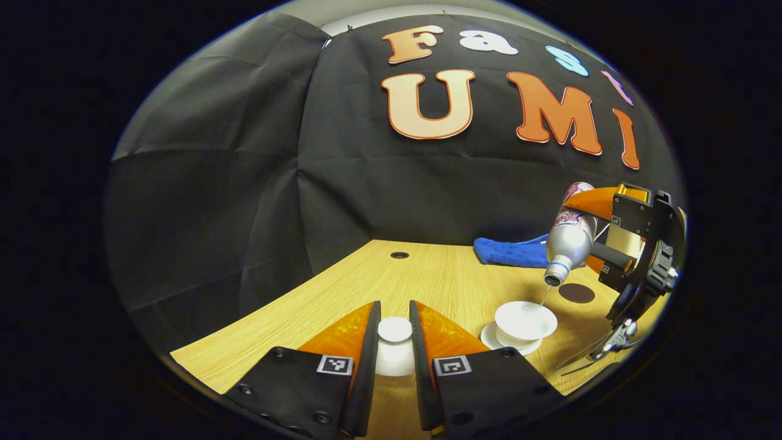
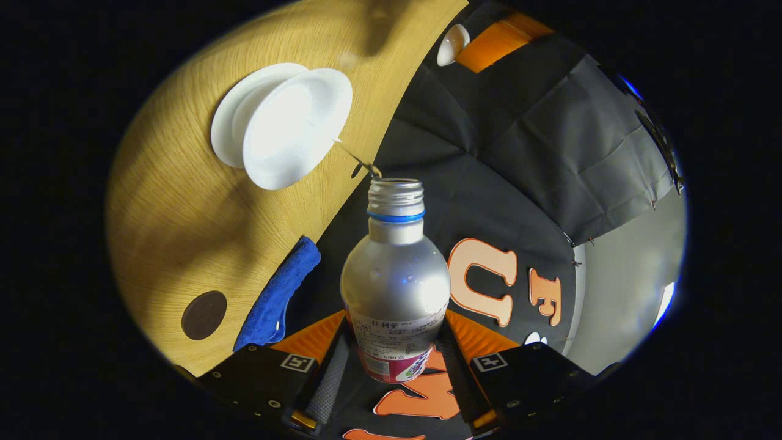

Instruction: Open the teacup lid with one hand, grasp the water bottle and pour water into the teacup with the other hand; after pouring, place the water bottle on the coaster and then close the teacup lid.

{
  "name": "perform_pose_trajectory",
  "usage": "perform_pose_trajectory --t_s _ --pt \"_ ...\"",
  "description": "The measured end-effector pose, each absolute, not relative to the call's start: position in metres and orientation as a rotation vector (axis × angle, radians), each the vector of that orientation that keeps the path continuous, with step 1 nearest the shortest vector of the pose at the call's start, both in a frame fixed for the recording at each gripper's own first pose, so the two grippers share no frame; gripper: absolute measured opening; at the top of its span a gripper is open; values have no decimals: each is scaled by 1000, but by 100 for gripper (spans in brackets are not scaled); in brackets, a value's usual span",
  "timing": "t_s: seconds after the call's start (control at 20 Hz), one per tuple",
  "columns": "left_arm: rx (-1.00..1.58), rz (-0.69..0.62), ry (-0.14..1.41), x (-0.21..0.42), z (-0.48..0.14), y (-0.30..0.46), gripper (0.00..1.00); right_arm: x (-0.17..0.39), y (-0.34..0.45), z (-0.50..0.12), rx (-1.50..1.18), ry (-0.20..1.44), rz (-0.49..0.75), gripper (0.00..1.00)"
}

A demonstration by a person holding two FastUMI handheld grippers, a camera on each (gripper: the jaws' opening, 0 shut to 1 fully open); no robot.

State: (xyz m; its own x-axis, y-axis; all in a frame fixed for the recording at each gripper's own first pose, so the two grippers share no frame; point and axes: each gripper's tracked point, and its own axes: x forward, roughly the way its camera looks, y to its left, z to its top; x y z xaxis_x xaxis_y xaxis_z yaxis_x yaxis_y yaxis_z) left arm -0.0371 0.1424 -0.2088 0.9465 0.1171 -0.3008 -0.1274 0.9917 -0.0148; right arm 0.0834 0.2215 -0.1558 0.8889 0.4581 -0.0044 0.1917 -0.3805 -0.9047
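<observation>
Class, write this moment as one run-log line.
phase: pouring | left gripper: holds lid | right gripper: tilts water bottle | stream into teacup | coaster: bare

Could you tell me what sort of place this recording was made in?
Most likely a staged recording booth, not a real kitchen: black cloth hangs as the wall behind a bare wooden table, and the few props set out include a teacup, a coaster and a blue towel.

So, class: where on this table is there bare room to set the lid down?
Bare wood lies left of the teacup, back to the small hole. It is crowded on the right: coaster, blue cloth and the tilted, pouring bottle in the right gripper. The left gripper holds the lid.
</observation>
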Motion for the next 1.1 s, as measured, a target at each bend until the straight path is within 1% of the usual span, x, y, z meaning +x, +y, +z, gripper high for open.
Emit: perform_pose_trajectory --t_s 0.05,0.1,0.15,0.55,0.6,0.65,1.1 --pt "-36 119 300 -38 -208 141 34 84 221 -156 -1971 -478 308 78" --pt "-40 117 293 -38 -205 140 31 84 222 -155 -1973 -486 304 78" --pt "-36 117 293 -39 -206 140 34 83 223 -154 -1975 -496 303 78" --pt "-27 105 280 -35 -199 134 34 81 224 -157 -1964 -513 324 78" --pt "-29 102 280 -36 -198 134 31 81 224 -158 -1961 -513 327 78" --pt "-29 101 280 -35 -199 133 34 82 224 -158 -1960 -512 332 79" --pt "-31 87 274 -33 -194 125 34 82 223 -165 -1913 -479 370 79"
